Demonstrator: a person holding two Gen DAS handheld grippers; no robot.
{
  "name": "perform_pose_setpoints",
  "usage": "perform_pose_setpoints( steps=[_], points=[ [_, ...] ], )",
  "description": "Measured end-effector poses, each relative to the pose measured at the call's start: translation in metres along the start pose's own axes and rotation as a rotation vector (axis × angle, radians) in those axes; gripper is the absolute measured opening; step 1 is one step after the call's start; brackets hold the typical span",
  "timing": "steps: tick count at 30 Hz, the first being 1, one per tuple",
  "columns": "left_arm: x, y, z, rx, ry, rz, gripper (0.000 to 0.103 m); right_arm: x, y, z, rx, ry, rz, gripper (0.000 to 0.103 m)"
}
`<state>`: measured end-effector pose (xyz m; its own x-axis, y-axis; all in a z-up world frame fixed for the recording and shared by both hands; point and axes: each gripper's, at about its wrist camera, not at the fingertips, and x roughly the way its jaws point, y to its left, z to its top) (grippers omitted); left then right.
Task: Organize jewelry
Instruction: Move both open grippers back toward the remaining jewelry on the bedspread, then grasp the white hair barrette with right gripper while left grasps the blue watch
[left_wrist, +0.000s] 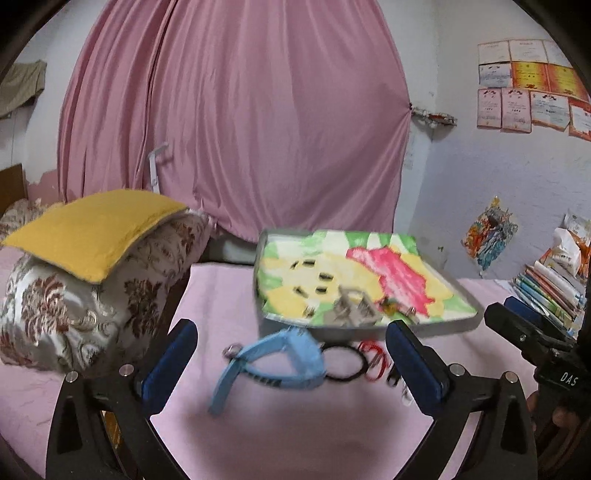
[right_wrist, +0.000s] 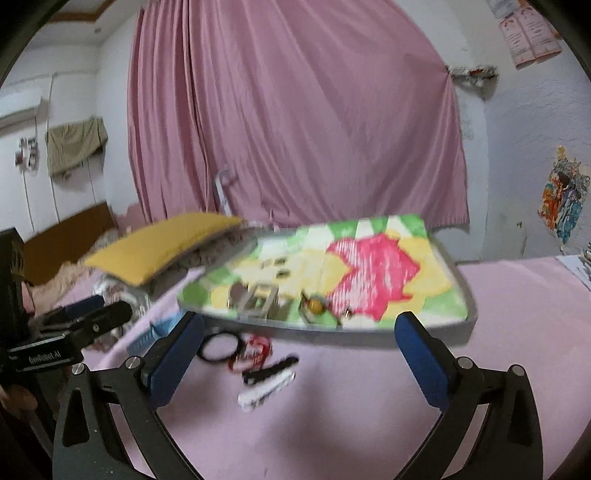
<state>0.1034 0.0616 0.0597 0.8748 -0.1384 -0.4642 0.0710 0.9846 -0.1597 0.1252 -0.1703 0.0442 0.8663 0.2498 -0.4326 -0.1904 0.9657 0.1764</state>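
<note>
Both grippers, left (left_wrist: 290, 363) and right (right_wrist: 299, 356), hover with jaws wide and empty over a pink bedsheet (right_wrist: 369, 406), where a black hair ring (right_wrist: 218, 347), red band (right_wrist: 256, 350) and blue strap (left_wrist: 273, 360) lie before a floral-lined grey tray (right_wrist: 469, 295).

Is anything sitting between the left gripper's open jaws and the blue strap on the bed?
Nothing visible. The left gripper is open with the blue strap lying directly ahead on the pink sheet. The black hair tie and tray lie beyond it.

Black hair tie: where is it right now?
The black hair tie lies on the pink bedsheet just in front of the tray, between the blue headband and the red loops.
</note>
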Motion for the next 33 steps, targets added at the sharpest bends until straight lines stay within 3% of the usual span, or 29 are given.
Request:
perform_pose_setpoints(
  steps=[4, 9, 18, 21, 23, 27, 33],
  points=[
    [0.009, 0.011, -0.008, 0.006, 0.091, -0.024, 0.102, 0.015, 0.009, -0.008, -0.036, 0.109, -0.005, 0.101],
    [0.027, 0.017, -0.013, 0.027, 0.178, 0.002, 0.102, 0.051, 0.017, -0.022, -0.089, 0.304, -0.028, 0.101],
    [0.058, 0.022, -0.014, -0.024, 0.297, -0.039, 0.102, 0.073, 0.025, -0.020, -0.116, 0.390, -0.047, 0.100],
    [0.063, 0.018, -0.013, -0.014, 0.304, -0.040, 0.102, 0.076, 0.027, -0.021, -0.124, 0.403, -0.040, 0.085],
    [0.066, 0.014, -0.012, -0.001, 0.306, -0.044, 0.102, 0.077, 0.028, -0.023, -0.124, 0.416, -0.026, 0.067],
    [0.075, 0.006, -0.009, 0.026, 0.313, -0.029, 0.102, 0.074, 0.030, -0.025, -0.152, 0.417, -0.026, 0.057],
    [0.090, 0.001, -0.006, 0.034, 0.351, -0.003, 0.100, 0.066, 0.018, -0.024, -0.160, 0.404, -0.018, 0.033]
  ],
)
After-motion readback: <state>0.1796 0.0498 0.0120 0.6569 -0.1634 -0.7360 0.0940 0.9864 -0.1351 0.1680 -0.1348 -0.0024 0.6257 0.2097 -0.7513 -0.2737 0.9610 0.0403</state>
